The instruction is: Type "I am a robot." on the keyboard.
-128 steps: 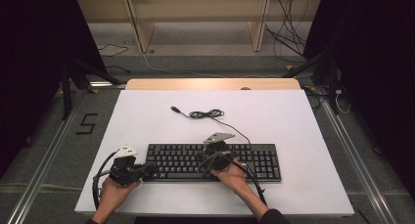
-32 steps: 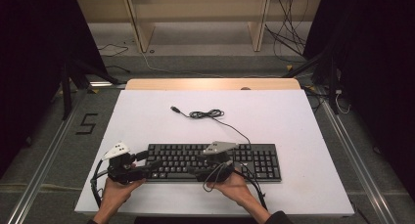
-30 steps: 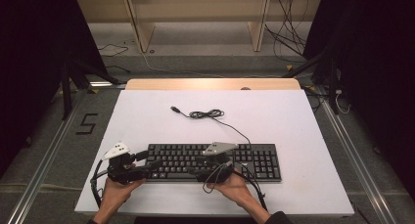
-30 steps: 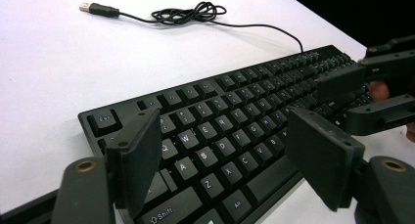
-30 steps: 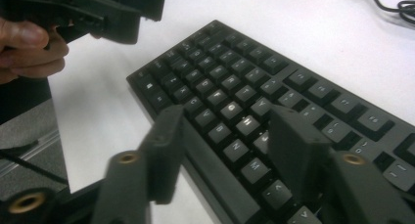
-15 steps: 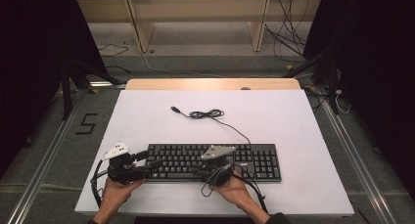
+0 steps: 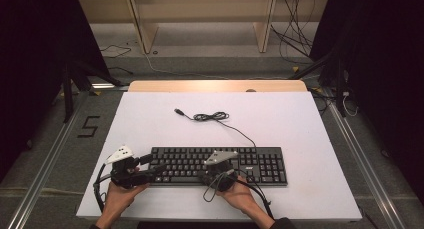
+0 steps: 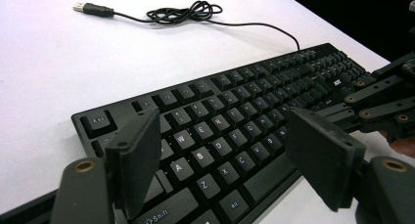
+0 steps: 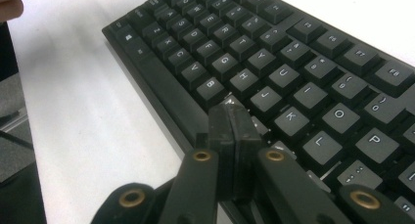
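Observation:
A black keyboard [image 7: 260, 165] lies along the front of the white table [image 7: 150, 124]. Its cable [image 7: 210, 117] runs back to a small coil and a loose USB plug [image 7: 177, 111]. My left gripper [image 7: 151, 164] is at the keyboard's left end. In the left gripper view it [image 8: 227, 150] stands open, its pads [image 8: 137, 150] spread over the left letter keys [image 8: 215, 136]. My right gripper [image 7: 218, 170] is over the keyboard's middle front. In the right gripper view it [image 9: 232, 111] is shut with nothing in it, tips at the bottom letter row of the keyboard [image 9: 293, 53] by the space bar.
The wooden back edge of the table [image 7: 215, 85] borders a floor strip with cables and shelf legs. Metal rails [image 7: 45, 164] run along both sides. The other hand's gripper [image 8: 381, 106] shows at the right of the left gripper view.
Since the oldest frame, my right gripper has drawn back toward the keyboard's front edge. My left gripper has shifted slightly left. Over the last second, both barely moved.

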Demonstrator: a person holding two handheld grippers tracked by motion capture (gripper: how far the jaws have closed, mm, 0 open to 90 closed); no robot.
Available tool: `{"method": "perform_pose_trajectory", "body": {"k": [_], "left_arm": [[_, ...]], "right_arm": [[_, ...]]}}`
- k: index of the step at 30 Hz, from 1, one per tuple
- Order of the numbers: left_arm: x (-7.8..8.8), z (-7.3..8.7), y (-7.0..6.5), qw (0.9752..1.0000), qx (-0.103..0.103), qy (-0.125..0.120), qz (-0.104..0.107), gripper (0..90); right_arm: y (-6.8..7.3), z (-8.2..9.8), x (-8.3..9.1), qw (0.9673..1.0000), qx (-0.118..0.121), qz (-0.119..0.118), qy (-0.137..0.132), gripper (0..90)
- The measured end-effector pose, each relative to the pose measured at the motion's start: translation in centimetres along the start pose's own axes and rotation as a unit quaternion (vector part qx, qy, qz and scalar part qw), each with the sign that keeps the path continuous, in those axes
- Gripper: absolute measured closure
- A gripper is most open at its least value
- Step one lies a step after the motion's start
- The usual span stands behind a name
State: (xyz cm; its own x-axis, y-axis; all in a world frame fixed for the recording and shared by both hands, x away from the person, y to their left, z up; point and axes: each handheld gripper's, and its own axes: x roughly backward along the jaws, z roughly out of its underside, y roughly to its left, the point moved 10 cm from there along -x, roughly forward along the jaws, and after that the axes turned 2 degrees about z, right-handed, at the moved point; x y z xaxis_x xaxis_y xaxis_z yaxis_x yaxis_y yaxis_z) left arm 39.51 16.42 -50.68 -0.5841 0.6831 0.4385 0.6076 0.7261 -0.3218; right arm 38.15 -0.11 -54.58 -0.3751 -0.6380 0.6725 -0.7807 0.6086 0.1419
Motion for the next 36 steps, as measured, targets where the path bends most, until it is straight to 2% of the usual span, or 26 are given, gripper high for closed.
{"method": "perform_pose_trajectory", "body": {"k": [5, 7, 17, 20, 30, 36], "left_arm": [[0.0, 0.0, -0.1, 1.0000, 0.000, 0.000, 0.001, 29.0], [-0.1, 0.0, -0.1, 1.0000, -0.001, 0.001, 0.001, 29.0], [-0.1, 0.1, 0.0, 1.0000, 0.000, 0.001, 0.000, 29.0], [-0.1, 0.1, 0.0, 1.0000, -0.001, 0.002, 0.000, 29.0], [-0.1, 0.0, 0.2, 1.0000, 0.001, 0.000, -0.002, 29.1], [-0.2, 0.0, 0.3, 1.0000, 0.002, -0.001, -0.007, 30.5]], "right_arm": [[0.0, 0.1, -0.1, 1.0000, 0.004, 0.000, 0.002, 90.0], [-0.1, 0.4, -0.3, 0.9999, 0.006, 0.006, 0.012, 90.0], [-0.1, 0.5, -0.3, 0.9999, 0.011, 0.007, 0.011, 90.0], [-0.1, 0.4, -0.3, 0.9999, 0.006, 0.007, 0.012, 90.0], [-0.2, -0.7, 0.8, 0.9996, -0.014, -0.012, -0.022, 80.8], [-0.6, -1.4, 2.0, 0.9985, -0.024, -0.013, -0.046, 64.9]]}}
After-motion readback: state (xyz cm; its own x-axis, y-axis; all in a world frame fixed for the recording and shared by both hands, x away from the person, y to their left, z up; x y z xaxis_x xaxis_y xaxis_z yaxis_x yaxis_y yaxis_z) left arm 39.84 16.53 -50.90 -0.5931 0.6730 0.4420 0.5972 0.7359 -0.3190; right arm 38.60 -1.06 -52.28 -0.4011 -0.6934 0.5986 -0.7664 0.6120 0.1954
